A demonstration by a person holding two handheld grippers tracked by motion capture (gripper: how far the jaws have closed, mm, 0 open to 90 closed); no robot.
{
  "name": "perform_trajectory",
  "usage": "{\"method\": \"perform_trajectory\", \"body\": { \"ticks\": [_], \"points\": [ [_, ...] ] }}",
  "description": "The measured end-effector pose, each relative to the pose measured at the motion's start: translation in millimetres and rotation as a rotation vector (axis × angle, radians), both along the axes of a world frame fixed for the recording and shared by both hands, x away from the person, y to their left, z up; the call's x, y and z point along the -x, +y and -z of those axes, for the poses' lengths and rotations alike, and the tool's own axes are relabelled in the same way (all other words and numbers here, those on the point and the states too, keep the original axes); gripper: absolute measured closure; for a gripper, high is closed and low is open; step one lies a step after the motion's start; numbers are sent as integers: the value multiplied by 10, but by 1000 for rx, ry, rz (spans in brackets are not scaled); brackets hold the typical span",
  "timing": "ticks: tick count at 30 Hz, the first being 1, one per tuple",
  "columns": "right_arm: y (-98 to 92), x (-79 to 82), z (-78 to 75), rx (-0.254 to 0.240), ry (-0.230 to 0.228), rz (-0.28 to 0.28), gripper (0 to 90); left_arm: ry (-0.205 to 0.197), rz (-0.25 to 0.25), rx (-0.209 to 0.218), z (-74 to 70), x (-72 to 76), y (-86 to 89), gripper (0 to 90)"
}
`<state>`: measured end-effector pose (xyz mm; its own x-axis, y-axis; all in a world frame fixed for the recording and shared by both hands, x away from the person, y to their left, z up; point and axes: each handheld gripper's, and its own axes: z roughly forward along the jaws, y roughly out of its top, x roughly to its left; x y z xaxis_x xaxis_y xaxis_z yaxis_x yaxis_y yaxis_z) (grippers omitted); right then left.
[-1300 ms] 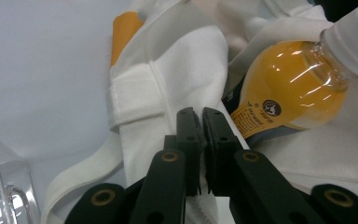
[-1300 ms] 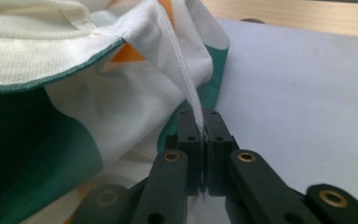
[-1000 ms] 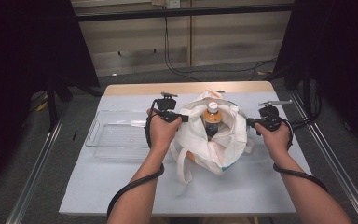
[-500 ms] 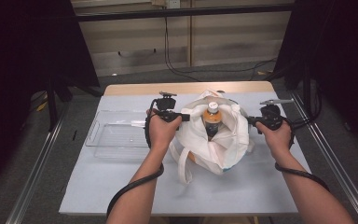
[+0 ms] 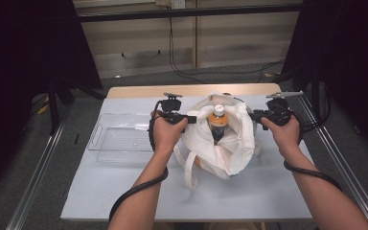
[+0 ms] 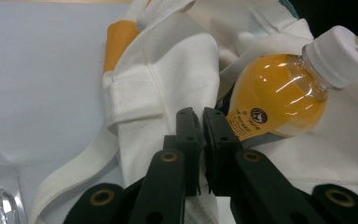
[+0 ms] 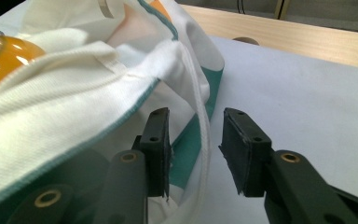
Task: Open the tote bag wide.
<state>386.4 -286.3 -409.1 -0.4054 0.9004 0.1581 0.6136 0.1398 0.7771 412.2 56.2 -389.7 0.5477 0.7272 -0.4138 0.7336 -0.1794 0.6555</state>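
Observation:
A white cloth tote bag (image 5: 230, 148) with teal and orange trim stands open in the middle of the table. Inside it stands a bottle of orange drink (image 5: 217, 120) with a white cap, seen close up in the left gripper view as bottle (image 6: 279, 95). My left gripper (image 5: 190, 118) is shut on the bag's left rim (image 6: 163, 79), its jaws (image 6: 201, 116) pressed together over the cloth. My right gripper (image 5: 252, 115) is at the bag's right rim. Its jaws (image 7: 196, 123) have just been opening, and the bag's white edge (image 7: 204, 135) hangs loose between them, untouched.
A clear plastic tray (image 5: 120, 139) lies left of the bag, close to my left hand. The white table cover (image 5: 124, 196) is bare in front. Metal rails run along both sides, and black cables trail from both grippers.
The right gripper has risen slightly and its jaws have parted, letting go of the bag's right rim. The left gripper has stayed shut in place.

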Motion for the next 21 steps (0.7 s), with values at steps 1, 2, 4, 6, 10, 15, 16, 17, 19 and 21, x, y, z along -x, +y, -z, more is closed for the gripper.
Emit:
{"method": "perform_trajectory", "body": {
  "ticks": [1,2,4,6,10,15,16,17,19,21],
  "points": [
    [3,-3,-28,-1,-4,-3,606,-1,-1,1,-1,1,-1,858],
    [7,-4,-50,0,-3,0,582,2,1,1,-4,1,-1,858],
    [18,-10,-107,23,-5,3,554,2,4,-3,-5,2,0,857],
    [18,-17,-156,19,-3,6,545,3,2,0,-7,1,-2,857],
    [6,-32,-219,24,-7,10,544,4,-3,4,-5,0,-11,856],
    [-9,-51,-282,35,-7,30,515,5,-4,1,-6,-3,-9,855],
    [-4,-56,-299,34,-15,23,510,3,2,-7,-7,-5,-6,855],
    [8,-58,-319,29,-17,23,493,3,3,-9,-8,-5,-9,856],
    [54,-62,-358,41,-28,18,484,5,6,-12,-9,-7,-8,855],
    [97,-71,-384,40,-32,12,467,4,7,-14,-10,-8,-6,856]
  ]
}}
